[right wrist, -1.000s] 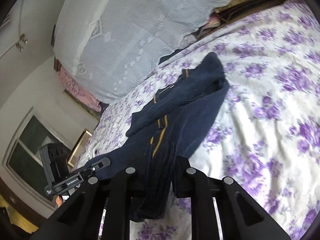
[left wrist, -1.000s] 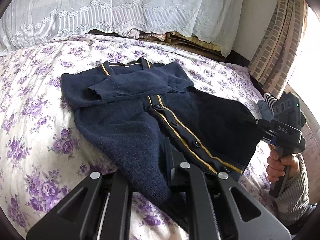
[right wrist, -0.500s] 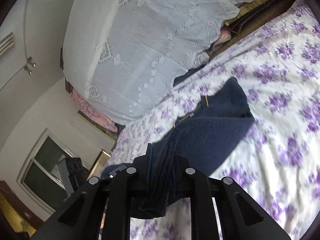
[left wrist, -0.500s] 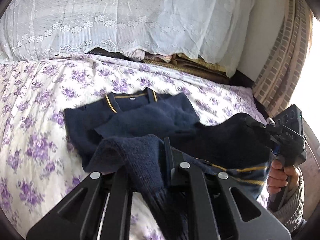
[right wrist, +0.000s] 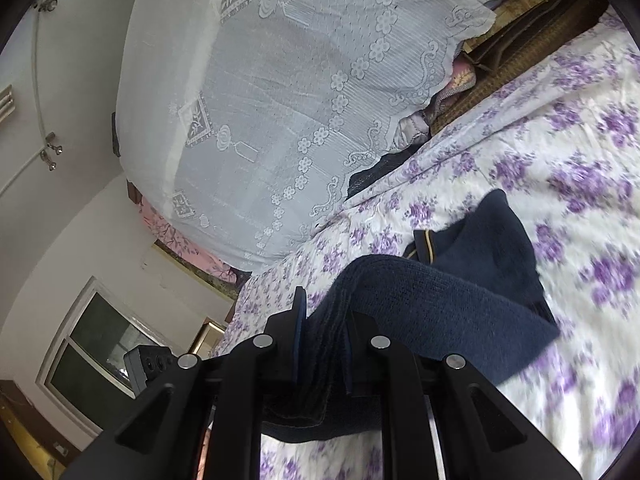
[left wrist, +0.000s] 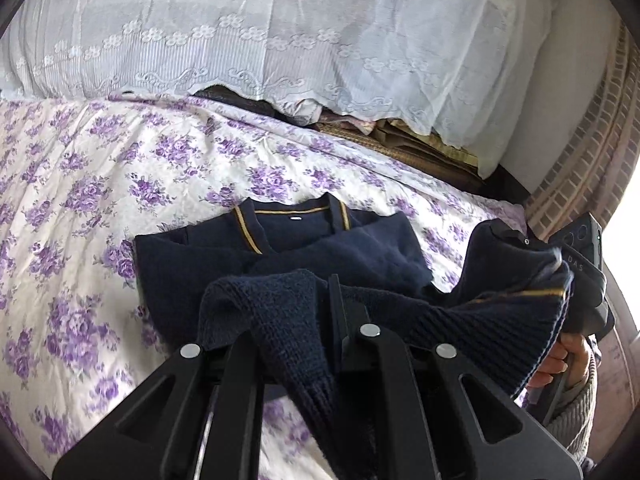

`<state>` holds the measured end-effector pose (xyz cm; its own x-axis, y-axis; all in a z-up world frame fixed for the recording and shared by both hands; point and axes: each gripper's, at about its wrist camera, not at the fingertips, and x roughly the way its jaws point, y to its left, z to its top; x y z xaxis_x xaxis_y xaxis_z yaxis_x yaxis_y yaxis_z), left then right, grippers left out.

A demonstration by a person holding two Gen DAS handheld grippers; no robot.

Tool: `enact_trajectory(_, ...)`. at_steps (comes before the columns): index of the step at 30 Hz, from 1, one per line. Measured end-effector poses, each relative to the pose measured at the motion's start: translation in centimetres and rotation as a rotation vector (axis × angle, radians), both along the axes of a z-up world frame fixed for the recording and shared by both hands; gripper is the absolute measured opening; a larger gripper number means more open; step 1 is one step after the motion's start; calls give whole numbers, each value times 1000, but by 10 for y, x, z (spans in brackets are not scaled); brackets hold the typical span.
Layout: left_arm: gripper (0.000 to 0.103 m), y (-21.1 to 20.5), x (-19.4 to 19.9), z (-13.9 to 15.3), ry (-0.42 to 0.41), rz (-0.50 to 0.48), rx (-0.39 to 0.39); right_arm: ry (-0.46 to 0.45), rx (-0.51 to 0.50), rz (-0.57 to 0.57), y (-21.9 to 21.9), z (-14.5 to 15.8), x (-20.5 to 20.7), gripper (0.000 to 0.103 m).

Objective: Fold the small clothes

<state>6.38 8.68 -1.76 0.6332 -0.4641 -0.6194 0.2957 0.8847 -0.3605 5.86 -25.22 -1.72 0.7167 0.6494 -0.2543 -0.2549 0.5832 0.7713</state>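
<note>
- Floral purple bedsheet (left wrist: 92, 184) is covering the bed, lace cover (left wrist: 280, 32) is draping over the stacked bedding behind it, and a window (right wrist: 92, 344) is showing in the right wrist view.
- Navy cardigan (left wrist: 280, 248) is lying on the sheet ahead of both tools, collar end farthest away, yellow-trimmed neckline (left wrist: 292, 216) facing up; its long axis is running from the collar back toward the grippers.
- Left gripper (left wrist: 336, 320) is sitting clamped on the near-left hem corner, knit bunching over the jaws and hanging below them.
- Hem (left wrist: 500, 332) is stretching in the air between the two tools, ribbed edge with a yellow stripe showing, lifted off the sheet.
- Right gripper (left wrist: 532, 248) is pinching the near-right hem corner at the far right of the left wrist view, a hand (left wrist: 568, 360) in a grey sleeve gripping the handle below.
- In the right wrist view the same right gripper (right wrist: 324, 344) is biting on a folded stack of hem layers, jaws nearly together.
- Key relation: the collar is lying straight ahead of and beyond both held corners, so the hem is needing to travel forward along the long axis to meet the shoulders.
- Both hands are looking about equally near the collar; neither is leading clearly.
- Likely step: bottom-to-top fold in progress, hem not yet laid down.
</note>
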Motion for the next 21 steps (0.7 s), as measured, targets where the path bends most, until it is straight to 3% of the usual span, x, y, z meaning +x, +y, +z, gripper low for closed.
enact_trajectory(5,12,12,49,-21,121,34,-69,29,-10,-28,5,-17,60,16)
enact_trajectory(7,20,22,69,-37,179,63,-118,48,-29,-59,6,-31,87,17)
enact_trajectory(8,30,31,80,-48,218,84,-165,63,-32,-76,5,-40,98,24)
enact_trajectory(9,34,41,88,-61,258,108,-228,83,-30,-92,1,-50,107,42)
enact_trajectory(11,50,62,92,-84,327,155,-355,132,8,-121,-8,-74,116,60)
enact_trajectory(14,52,83,91,-92,363,174,-498,122,53,-113,-23,-71,111,61)
enact_trajectory(15,56,87,88,-86,339,181,-501,82,69,-116,-27,-63,106,67)
enact_trajectory(17,79,88,75,-66,241,254,-391,22,50,-131,-33,-47,94,74)
enact_trajectory(18,80,86,67,-55,186,293,-308,13,22,-140,-34,-43,90,76)
enact_trajectory(21,80,78,59,-45,141,296,-229,29,-92,-173,-33,-42,83,77)
